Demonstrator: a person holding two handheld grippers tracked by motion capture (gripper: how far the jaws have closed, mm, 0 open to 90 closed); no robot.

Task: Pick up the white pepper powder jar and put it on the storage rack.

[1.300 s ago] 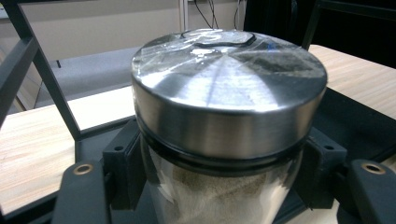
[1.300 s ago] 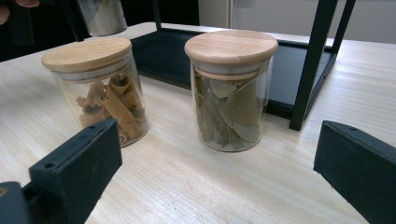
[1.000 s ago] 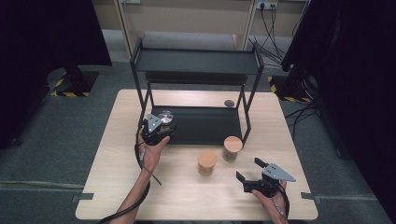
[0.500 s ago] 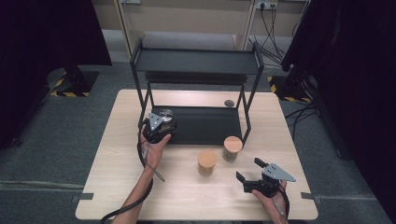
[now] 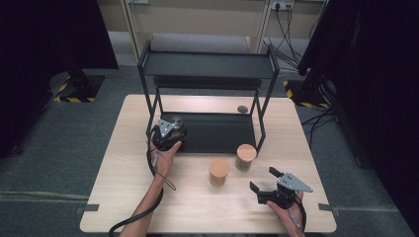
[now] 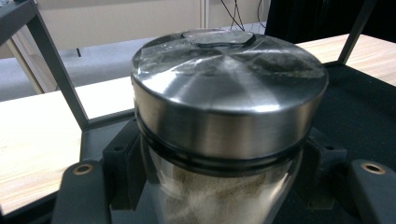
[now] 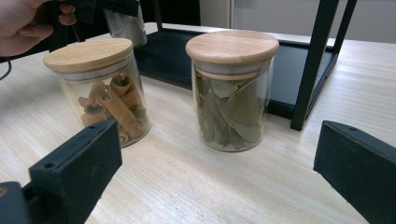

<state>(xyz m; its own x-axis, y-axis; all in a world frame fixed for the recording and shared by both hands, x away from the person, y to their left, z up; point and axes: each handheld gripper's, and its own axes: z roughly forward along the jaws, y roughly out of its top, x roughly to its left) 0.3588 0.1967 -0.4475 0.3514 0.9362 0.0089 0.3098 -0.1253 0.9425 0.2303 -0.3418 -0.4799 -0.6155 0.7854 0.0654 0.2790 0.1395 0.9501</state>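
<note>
Steel-lidded jar [image 6: 229, 116] clenched in left gripper [image 5: 169, 132] at shelf edge [image 5: 163, 148]; right gripper [image 5: 269, 186] jaws spread, unobstructed.

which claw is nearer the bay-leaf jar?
Right. The right claw sits open on the table just in front of the bay-leaf jar. The left claw is across at the rack's lower shelf, shut on the metal-lidded jar.

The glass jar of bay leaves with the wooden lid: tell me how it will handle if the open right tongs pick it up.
The clear glass jar of bay leaves with a round wooden lid probably feels light, since only dry leaves fill it. Its smooth glass wall may slip between the pads and could break if dropped. Standing upright on a flat base, it seems unlikely to roll.
</note>
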